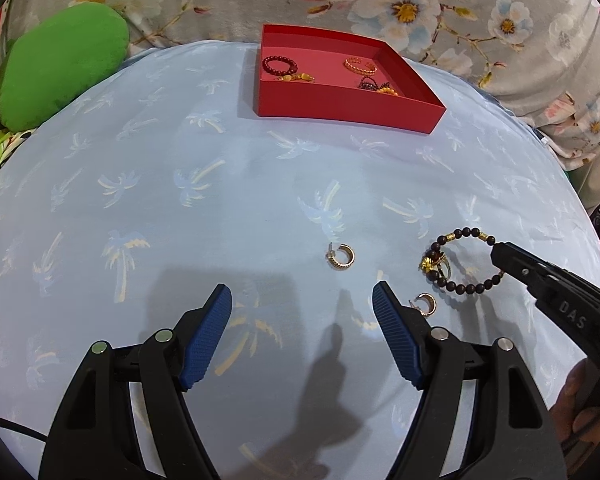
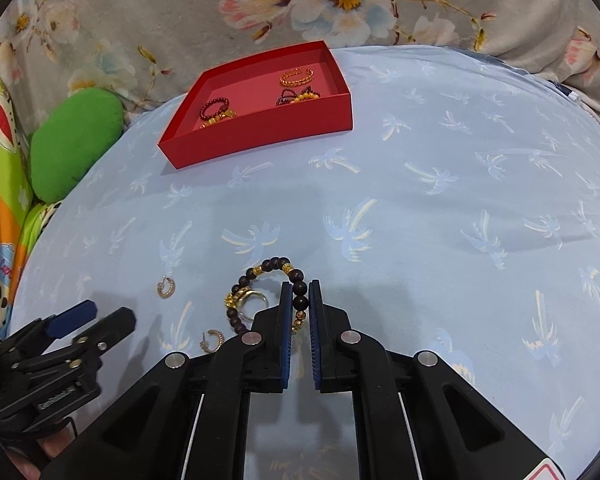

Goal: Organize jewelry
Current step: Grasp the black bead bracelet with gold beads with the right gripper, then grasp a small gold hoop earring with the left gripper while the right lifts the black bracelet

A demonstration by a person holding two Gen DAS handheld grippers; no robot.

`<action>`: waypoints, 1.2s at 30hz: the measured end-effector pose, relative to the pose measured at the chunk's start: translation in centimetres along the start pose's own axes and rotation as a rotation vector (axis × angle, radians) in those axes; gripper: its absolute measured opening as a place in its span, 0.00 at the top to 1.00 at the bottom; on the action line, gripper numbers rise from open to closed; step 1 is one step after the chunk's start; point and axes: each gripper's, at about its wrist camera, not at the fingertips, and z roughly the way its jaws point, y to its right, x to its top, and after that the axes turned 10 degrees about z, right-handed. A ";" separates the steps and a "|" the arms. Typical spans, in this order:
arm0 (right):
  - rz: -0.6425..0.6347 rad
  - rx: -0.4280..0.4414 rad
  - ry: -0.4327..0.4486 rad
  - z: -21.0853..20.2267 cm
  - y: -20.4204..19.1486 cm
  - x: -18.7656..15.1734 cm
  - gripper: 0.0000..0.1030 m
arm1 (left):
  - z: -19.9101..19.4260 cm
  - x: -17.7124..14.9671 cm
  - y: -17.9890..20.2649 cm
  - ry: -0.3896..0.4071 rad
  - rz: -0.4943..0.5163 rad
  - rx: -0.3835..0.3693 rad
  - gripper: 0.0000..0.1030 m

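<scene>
A dark beaded bracelet [image 2: 260, 276] with gold beads lies on the pale blue palm-print cloth [image 2: 440, 208], and my right gripper [image 2: 300, 292] is shut on its right side. The same bracelet [image 1: 466, 234] shows in the left wrist view, with the right gripper [image 1: 496, 250] pinching its far right side. A gold ring [image 2: 252, 298] rests inside the bracelet loop. Two gold hoop earrings [image 1: 340, 257] [image 1: 426, 303] lie nearby. My left gripper [image 1: 302, 304] hovers open over bare cloth, the second earring just right of its right finger. A red tray [image 1: 340, 110] at the back holds several bracelets.
A green cushion [image 1: 60, 64] sits at the far left edge of the cloth. Floral grey fabric [image 1: 480, 20] rises behind the tray. A colourful printed mat [image 2: 0, 200] lies to the left. A hand [image 1: 580, 412] holds the right gripper's handle.
</scene>
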 end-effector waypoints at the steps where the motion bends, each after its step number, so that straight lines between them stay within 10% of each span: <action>1: 0.001 0.005 0.000 -0.2 0.0 0.0 0.93 | 0.2 0.1 0.2 -0.003 0.002 -0.003 0.33; 22: 0.034 0.044 -0.056 1.4 0.9 -0.7 0.93 | 3.7 2.1 1.3 -0.036 0.042 0.034 0.48; 36: 0.052 0.053 -0.056 1.3 1.2 -0.6 0.93 | 3.6 1.9 2.0 -0.028 0.069 0.034 0.82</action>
